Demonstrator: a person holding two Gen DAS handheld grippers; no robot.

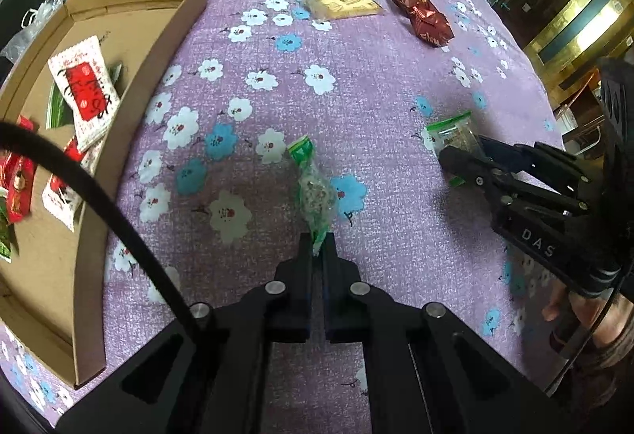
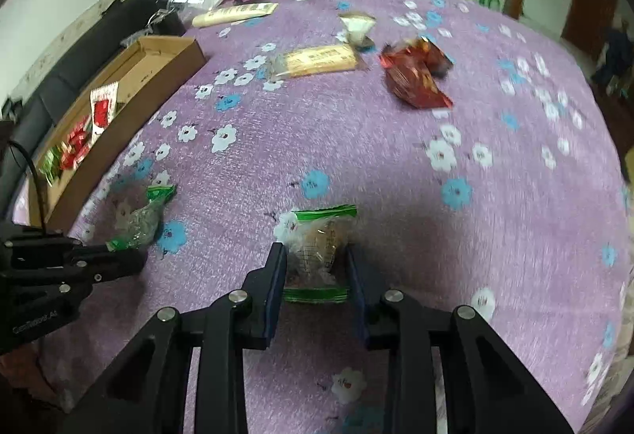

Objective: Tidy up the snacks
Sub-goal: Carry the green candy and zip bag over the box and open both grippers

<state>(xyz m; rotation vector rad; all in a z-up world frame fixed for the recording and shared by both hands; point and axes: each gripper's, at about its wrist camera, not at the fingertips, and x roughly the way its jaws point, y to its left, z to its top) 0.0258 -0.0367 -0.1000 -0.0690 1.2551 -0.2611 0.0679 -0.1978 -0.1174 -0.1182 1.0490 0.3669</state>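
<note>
Mid-table on the fuzzy purple floral cloth (image 1: pixel 356 125), clear of the cardboard tray (image 1: pixel 150 49) along its left edge, my left gripper (image 1: pixel 318 249) pinches the crinkly green-sealed packet (image 1: pixel 313 192) by its end, while my right gripper (image 2: pixel 317 267) clamps a second clear packet (image 2: pixel 317 239) by its sides.

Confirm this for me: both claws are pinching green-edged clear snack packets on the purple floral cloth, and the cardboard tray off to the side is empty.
Not quite: the cardboard tray is not empty. The left wrist view shows several red-and-white snack sachets lying in it. The rest holds: the left claw pinches one green-edged clear snack packet by its end, and the right claw grips the other, on the purple floral cloth.
</note>
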